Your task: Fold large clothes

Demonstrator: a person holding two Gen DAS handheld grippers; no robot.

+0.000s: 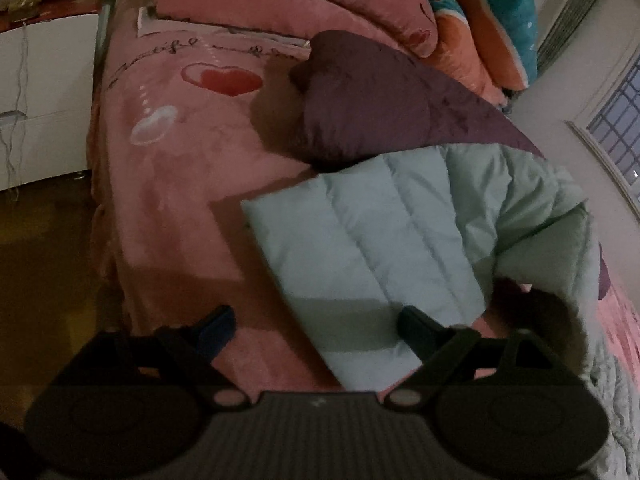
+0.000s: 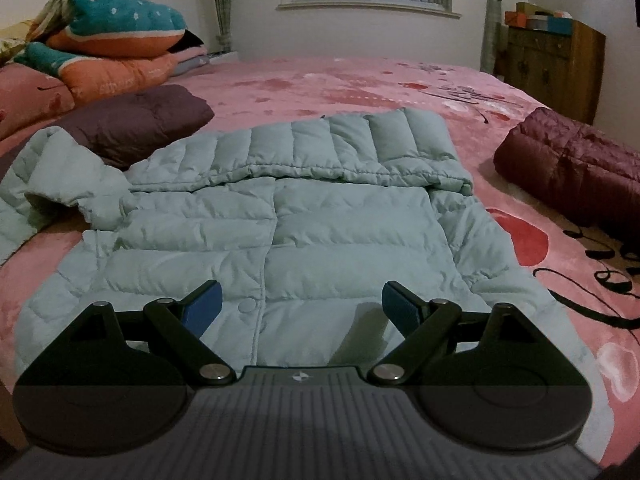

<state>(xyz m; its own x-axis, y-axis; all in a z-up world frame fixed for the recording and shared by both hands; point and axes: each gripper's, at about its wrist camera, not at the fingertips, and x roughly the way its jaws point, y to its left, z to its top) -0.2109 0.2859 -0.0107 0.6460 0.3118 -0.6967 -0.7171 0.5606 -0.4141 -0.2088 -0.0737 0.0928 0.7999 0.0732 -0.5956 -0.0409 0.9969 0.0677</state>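
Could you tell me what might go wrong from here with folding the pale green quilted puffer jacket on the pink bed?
1. The pale green quilted puffer jacket is puffy; open jaws of the left gripper or right gripper may pinch one layer only.
2. Its sleeve, folded across the body, could spring back.
3. The dark purple folded garment sits right beside the hood, so it might get dragged along.

bare blanket (image 2: 328, 80) beyond, rolled coat (image 2: 568, 168) rightward
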